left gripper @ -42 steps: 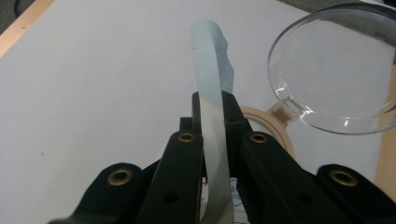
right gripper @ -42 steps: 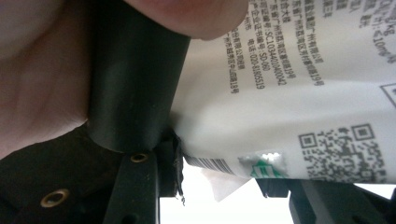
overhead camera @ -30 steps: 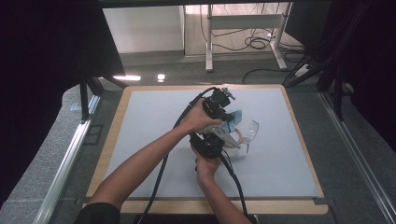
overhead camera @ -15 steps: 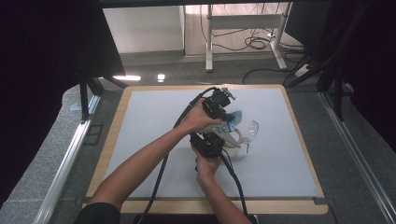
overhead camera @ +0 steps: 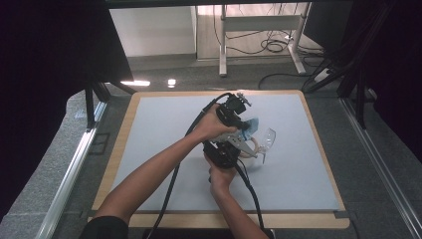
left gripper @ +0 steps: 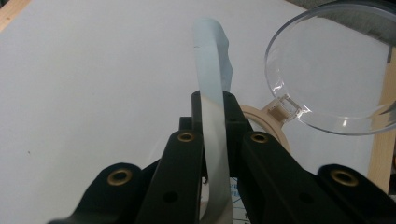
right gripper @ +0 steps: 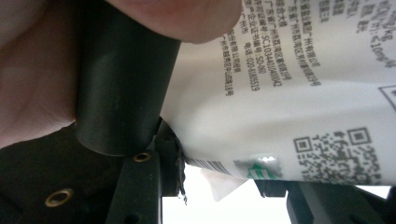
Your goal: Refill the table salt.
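Note:
Both grippers meet over the middle of the grey mat (overhead camera: 164, 129). My left gripper (overhead camera: 245, 123), the farther one, is shut on the thin edge of a pale blue and white packet (overhead camera: 253, 124). In the left gripper view the packet (left gripper: 210, 56) stands edge-on between the closed jaws of that gripper (left gripper: 212, 100). My right gripper (overhead camera: 238, 143) sits just below it. In the right gripper view the white packet (right gripper: 280, 93), printed with text and a square code, lies between the jaws of that gripper (right gripper: 219, 176), which press its lower part. A hand (right gripper: 37, 70) covers the left side.
A clear round plastic dish (overhead camera: 267, 137) rests just right of the grippers; up close the dish (left gripper: 327, 70) sits over a beige ring (left gripper: 266, 121). The mat has a wooden border (overhead camera: 124, 129). Metal rails flank the table, and cables lie on the floor beyond it.

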### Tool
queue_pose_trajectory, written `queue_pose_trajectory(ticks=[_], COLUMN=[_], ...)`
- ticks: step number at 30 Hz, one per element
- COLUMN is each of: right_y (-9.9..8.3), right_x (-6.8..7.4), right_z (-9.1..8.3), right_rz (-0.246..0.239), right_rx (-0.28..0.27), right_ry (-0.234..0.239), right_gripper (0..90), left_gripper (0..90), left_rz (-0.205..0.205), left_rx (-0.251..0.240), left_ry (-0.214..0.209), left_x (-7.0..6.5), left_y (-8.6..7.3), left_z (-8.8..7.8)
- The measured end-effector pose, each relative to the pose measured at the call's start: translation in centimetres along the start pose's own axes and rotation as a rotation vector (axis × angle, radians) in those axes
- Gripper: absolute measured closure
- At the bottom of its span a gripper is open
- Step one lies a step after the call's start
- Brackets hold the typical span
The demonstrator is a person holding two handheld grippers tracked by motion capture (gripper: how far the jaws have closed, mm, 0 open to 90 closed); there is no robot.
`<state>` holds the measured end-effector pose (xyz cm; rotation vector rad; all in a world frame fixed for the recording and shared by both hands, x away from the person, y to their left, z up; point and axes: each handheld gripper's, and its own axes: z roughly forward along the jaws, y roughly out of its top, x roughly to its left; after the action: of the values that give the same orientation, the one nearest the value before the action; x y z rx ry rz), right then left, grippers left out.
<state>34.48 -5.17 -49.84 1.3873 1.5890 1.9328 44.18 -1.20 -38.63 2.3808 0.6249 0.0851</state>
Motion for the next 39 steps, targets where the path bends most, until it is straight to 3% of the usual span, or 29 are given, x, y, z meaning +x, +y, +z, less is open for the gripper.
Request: queue_pose_trajectory(ticks=[39], right_y=[0.04], right_x=[-0.29], right_z=[0.32], right_rz=[-0.031], right_rx=[-0.017], right_ry=[-0.014], right_gripper=[61.4], left_gripper=[87.3], left_rz=[-0.009], left_rx=[0.015], left_ry=[-0.004], left_x=[-0.36], left_y=[0.06], left_z=[0.25])
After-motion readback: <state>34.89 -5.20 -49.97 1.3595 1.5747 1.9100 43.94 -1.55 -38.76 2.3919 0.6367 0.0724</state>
